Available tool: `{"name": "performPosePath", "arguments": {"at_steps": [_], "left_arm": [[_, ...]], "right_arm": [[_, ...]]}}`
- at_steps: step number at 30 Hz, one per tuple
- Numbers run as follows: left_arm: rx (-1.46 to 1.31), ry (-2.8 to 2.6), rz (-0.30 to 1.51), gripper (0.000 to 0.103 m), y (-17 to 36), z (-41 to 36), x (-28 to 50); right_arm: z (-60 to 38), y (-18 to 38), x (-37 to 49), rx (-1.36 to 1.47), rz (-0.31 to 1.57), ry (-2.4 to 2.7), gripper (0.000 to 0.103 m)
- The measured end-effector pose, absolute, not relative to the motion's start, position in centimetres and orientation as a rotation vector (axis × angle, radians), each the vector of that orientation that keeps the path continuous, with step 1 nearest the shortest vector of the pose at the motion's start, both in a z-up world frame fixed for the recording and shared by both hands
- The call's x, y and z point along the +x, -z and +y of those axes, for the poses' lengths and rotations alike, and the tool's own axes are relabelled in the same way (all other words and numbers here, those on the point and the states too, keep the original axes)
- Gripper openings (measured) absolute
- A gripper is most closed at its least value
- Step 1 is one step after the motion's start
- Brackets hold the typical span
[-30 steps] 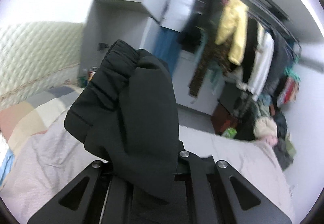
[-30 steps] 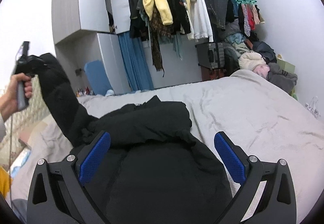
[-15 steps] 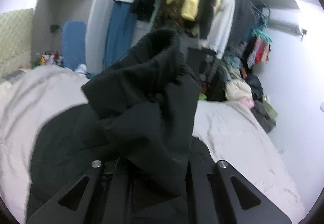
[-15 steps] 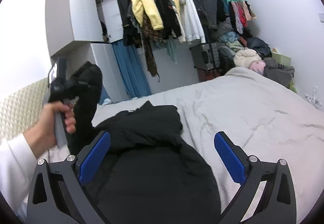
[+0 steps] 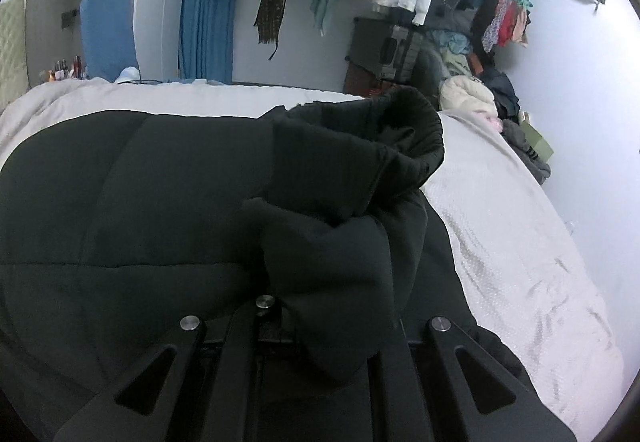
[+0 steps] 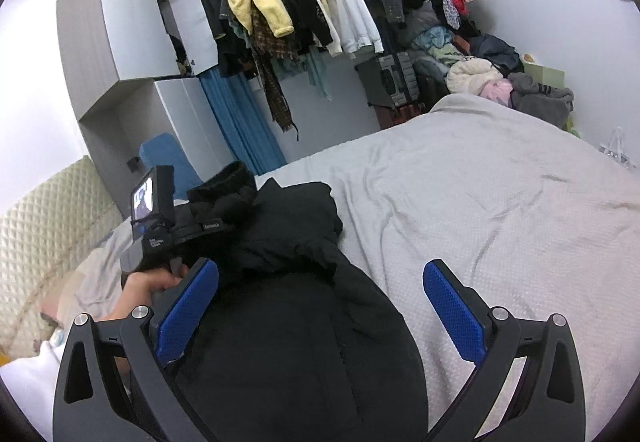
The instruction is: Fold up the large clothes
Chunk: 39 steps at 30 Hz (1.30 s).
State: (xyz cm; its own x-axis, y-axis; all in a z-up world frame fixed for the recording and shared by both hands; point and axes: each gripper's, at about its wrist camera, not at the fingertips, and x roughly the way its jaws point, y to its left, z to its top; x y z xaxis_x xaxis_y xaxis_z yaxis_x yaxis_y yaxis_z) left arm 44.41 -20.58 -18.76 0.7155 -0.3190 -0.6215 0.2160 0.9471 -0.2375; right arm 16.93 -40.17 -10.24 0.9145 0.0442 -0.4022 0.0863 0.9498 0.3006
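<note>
Left gripper (image 5: 320,306) clamped on sleeve (image 5: 352,202) above black jacket (image 6: 288,322) on bed (image 6: 500,210), right gripper (image 6: 320,306) apart; lay cuff flat across chest before release.

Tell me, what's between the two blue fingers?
The black jacket on the bed lies between the right gripper's open fingers, untouched, in the right wrist view.

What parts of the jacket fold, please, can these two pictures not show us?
- Left wrist view: the left gripper has its fingertips buried under the black sleeve, so the exact pinch point is hidden.
- Right wrist view: the jacket runs off the bottom edge, so its near hem is cut off.
- Right wrist view: the right gripper is open over the jacket; contact with the cloth is unclear.
</note>
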Motion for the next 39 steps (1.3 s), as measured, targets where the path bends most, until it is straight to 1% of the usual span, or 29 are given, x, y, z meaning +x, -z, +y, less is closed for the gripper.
{"name": "performPosePath", "arguments": {"at_steps": [5, 8, 9, 10, 11, 12, 13, 15, 17, 19, 23, 24, 27, 32, 36, 39], "left_arm": [[-0.086, 0.263, 0.662, 0.01, 17.1, -20.3, 43.3], [-0.092, 0.253, 0.652, 0.014, 15.5, -19.5, 42.6], [-0.082, 0.251, 0.644, 0.022, 15.0, -19.5, 42.2], [-0.07, 0.255, 0.641, 0.035, 14.4, -19.3, 41.9], [-0.047, 0.265, 0.635, 0.042, 13.8, -19.2, 41.6], [-0.034, 0.28, 0.628, 0.055, 13.2, -19.1, 41.0], [-0.035, 0.288, 0.625, 0.061, 12.7, -18.7, 40.6], [-0.051, 0.294, 0.606, 0.063, 11.3, -17.5, 39.7], [-0.08, 0.285, 0.576, 0.069, 9.6, -15.9, 38.8], [-0.09, 0.265, 0.535, 0.084, 8.0, -14.3, 37.7], [-0.061, 0.23, 0.463, 0.086, 5.6, -11.2, 35.6], [-0.063, 0.225, 0.449, 0.088, 5.2, -10.2, 35.0], [-0.064, 0.181, 0.396, 0.103, 3.9, -7.1, 33.9], [-0.049, 0.131, 0.352, 0.103, 3.3, -2.5, 32.6], [-0.054, 0.113, 0.351, 0.103, 3.6, 0.5, 32.9], [-0.045, 0.116, 0.361, 0.103, 4.1, 1.7, 34.4]], "right_arm": [[-39.8, 10.2, 17.1, 0.297, 0.411, 0.028, 0.103], [-39.2, 10.3, 17.1, 0.279, 0.413, 0.026, 0.103], [-39.0, 10.2, 17.0, 0.269, 0.413, 0.027, 0.103], [-38.8, 10.1, 16.9, 0.26, 0.412, 0.028, 0.103], [-38.6, 10.0, 16.8, 0.247, 0.408, 0.031, 0.103], [-38.3, 9.8, 16.6, 0.228, 0.401, 0.036, 0.103], [-38.1, 9.7, 16.6, 0.213, 0.395, 0.042, 0.103], [-37.8, 9.3, 16.3, 0.2, 0.384, 0.044, 0.103], [-37.4, 8.9, 16.4, 0.19, 0.378, 0.04, 0.103], [-36.9, 8.5, 16.5, 0.169, 0.367, 0.03, 0.103], [-35.3, 6.8, 17.2, 0.119, 0.341, -0.036, 0.103], [-34.9, 6.3, 17.3, 0.097, 0.324, -0.043, 0.103], [-33.9, 4.7, 18.3, 0.061, 0.297, -0.09, 0.103], [-32.2, 3.9, 20.5, -0.024, 0.256, -0.124, 0.103], [-31.2, 3.7, 24.4, -0.005, 0.308, -0.12, 0.103], [-30.0, 2.9, 26.6, -0.036, 0.312, -0.155, 0.103]]}}
